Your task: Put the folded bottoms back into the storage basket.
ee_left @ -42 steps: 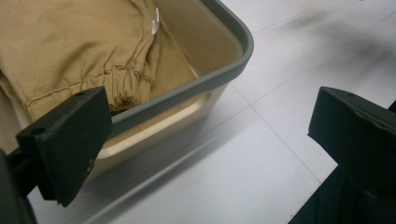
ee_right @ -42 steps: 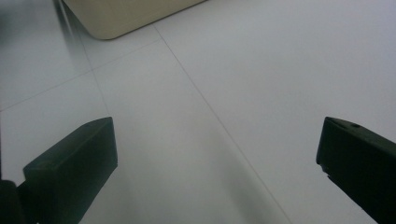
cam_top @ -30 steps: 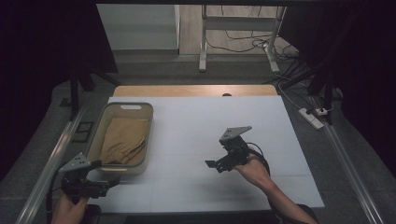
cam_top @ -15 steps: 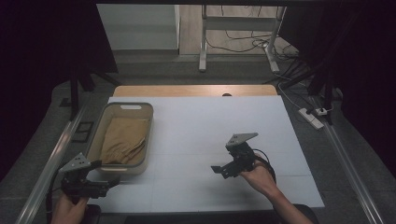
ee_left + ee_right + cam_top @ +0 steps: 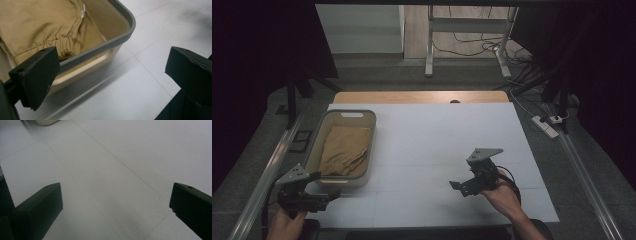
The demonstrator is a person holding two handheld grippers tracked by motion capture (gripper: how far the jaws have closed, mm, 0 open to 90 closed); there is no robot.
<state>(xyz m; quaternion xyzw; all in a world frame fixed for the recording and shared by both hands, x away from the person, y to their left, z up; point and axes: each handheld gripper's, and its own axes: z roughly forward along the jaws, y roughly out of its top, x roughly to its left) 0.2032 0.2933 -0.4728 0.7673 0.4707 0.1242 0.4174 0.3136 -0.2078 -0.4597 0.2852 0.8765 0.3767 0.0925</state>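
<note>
Bare white bench [image 5: 432, 145] lies between both wide-open, empty grippers: left gripper [image 5: 324, 196] at seven o'clock beside the grey-rimmed beige plastic tub [image 5: 362, 176], right gripper [image 5: 458, 187] at five.

You had the beige tub [image 5: 360, 117] standing upright on the left half of the white table [image 5: 432, 135], its long side running from near to far. It was a rectangular bin with rounded corners and a grey rim, with a handle slot in its far wall. Inside it lay the tan garment [image 5: 343, 150], crumpled and loosely folded across the bottom, with a gathered elastic hem [image 5: 65, 42] showing near the tub's near corner.
</note>
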